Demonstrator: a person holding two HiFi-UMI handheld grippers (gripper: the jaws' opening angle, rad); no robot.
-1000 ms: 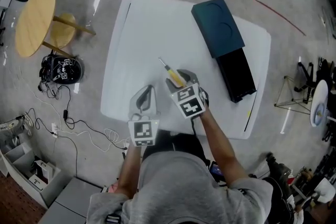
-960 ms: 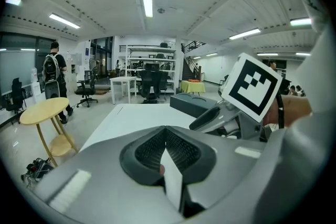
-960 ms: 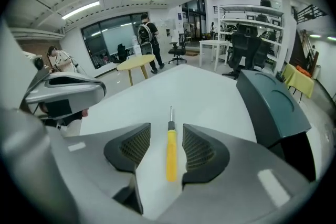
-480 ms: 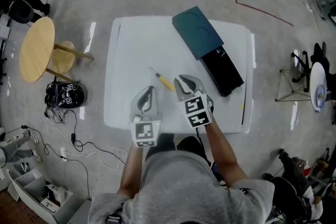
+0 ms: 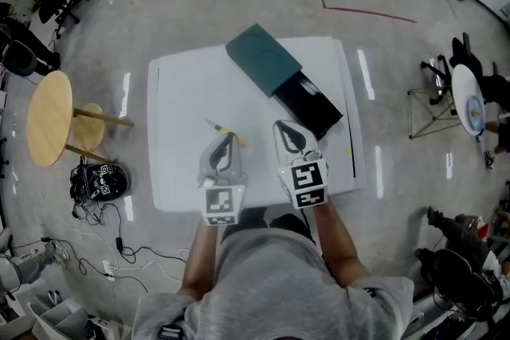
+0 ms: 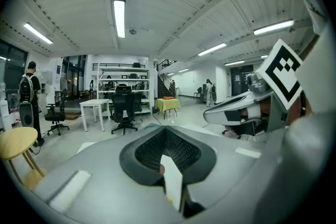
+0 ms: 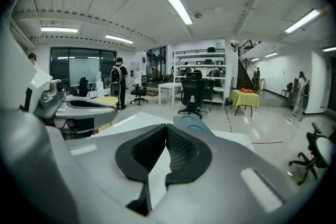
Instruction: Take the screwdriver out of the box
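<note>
"Where's the yellow-handled screwdriver [image 5: 221, 129]?"
"Only your head view shows it: on the white tabletop [image 5: 179, 131], outside the dark teal box [image 5: 263, 60], beside your left gripper [image 5: 229, 137]."
"And your fingers [image 6: 143, 157]?"
"Both gripper views show them together, empty; your right gripper [image 5: 280, 126] has just closed."

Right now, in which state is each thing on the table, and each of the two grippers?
screwdriver: out of the box, lying flat on the table, held by nothing.
box: open, black drawer slid partly out of teal sleeve.
left gripper: shut, empty.
right gripper: jaws have just closed, shut, nothing between them.
</note>
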